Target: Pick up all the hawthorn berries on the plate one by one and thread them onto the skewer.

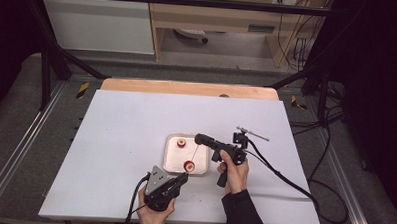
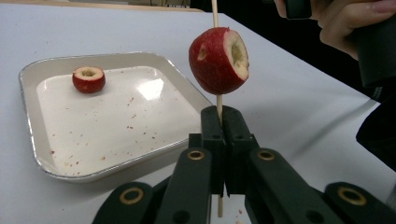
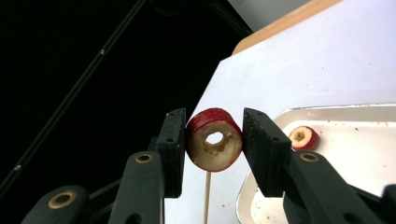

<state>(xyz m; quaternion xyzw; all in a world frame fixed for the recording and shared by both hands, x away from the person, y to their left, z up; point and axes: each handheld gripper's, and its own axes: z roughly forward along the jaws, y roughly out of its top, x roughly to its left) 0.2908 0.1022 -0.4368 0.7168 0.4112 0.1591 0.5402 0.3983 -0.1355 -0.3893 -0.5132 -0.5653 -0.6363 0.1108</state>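
While a thin wooden skewer (image 2: 218, 105) is pinched between the closed jaws of the left gripper (image 2: 223, 122), a cored red fruit piece (image 2: 218, 59) is carried on it above the white table (image 1: 120, 134). The right gripper (image 3: 214, 144) brackets that piece; contact seems partial. Another piece (image 2: 88, 79) lies in the tray (image 2: 28, 116).

left gripper (image 2: 219, 122) jaws clamped together, right gripper (image 3: 214, 149) jaws parted
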